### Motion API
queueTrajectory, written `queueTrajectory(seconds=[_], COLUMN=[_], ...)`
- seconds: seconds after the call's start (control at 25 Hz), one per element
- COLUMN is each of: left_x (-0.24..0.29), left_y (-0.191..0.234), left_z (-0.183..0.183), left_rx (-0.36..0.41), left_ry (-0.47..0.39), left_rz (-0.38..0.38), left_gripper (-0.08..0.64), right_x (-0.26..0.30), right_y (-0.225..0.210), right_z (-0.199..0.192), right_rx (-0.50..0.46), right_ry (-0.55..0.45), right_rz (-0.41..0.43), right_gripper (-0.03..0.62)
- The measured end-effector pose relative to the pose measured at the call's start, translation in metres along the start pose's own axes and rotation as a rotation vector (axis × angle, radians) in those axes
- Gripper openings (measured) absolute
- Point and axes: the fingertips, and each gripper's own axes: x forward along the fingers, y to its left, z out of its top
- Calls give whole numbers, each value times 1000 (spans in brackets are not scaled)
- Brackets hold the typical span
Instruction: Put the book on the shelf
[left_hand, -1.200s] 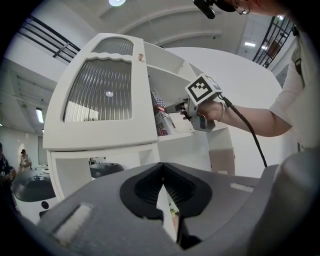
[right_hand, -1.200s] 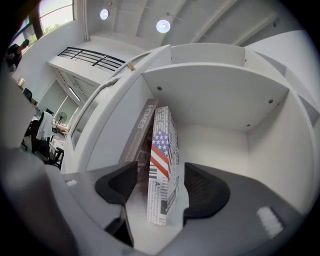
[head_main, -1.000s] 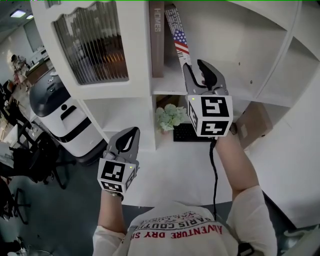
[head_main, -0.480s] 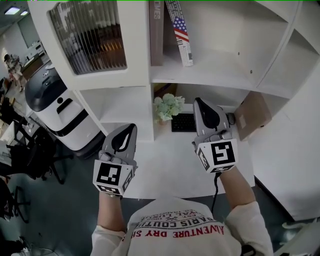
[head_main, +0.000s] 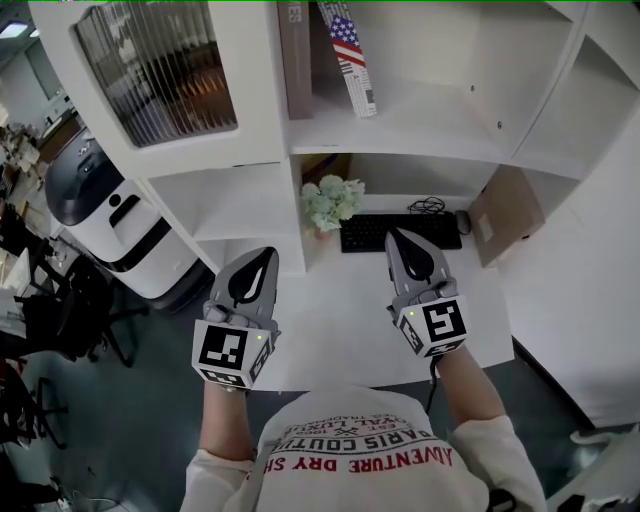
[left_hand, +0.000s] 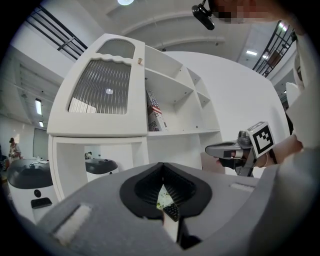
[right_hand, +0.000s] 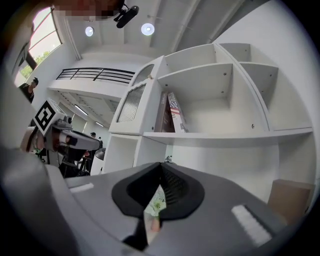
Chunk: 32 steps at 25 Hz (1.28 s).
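The book with the flag cover (head_main: 350, 55) stands on the white shelf (head_main: 420, 125), leaning left against a brown book (head_main: 295, 60). No gripper touches it. My right gripper (head_main: 397, 237) hovers well below the shelf, over the desk, shut and holding nothing. My left gripper (head_main: 262, 255) hangs level with it on the left, also shut and holding nothing. The left gripper view shows the book (left_hand: 156, 116) up on the shelf and the right gripper (left_hand: 220, 149) off to the side. In the right gripper view the book (right_hand: 175, 111) sits above the closed jaws.
On the desk (head_main: 340, 320) under the shelf are a potted plant (head_main: 332, 200), a black keyboard (head_main: 400, 230) and a mouse (head_main: 461, 222). A cardboard box (head_main: 505, 212) leans at the right. A ribbed glass door (head_main: 155, 70) and a white service robot (head_main: 100, 215) are at the left.
My right gripper has let go of the book, dropped from the shelf down over the desk and shut. The book stays leaning on the shelf. The left gripper has hardly moved.
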Motion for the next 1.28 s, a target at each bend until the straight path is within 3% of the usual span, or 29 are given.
queueTrajectory(seconds=[0.2,1.28], left_x=[1,10], left_y=[-5,-15], left_z=[-2,1], left_rx=[0,13], left_ry=[3,-3], left_rz=[-7,-4], left_gripper=[5,5], right_x=[3,8], right_y=[0,2], right_z=[-5,0], right_rx=[43,49], right_ry=[24,18], right_rz=[21,81], right_gripper=[0,0])
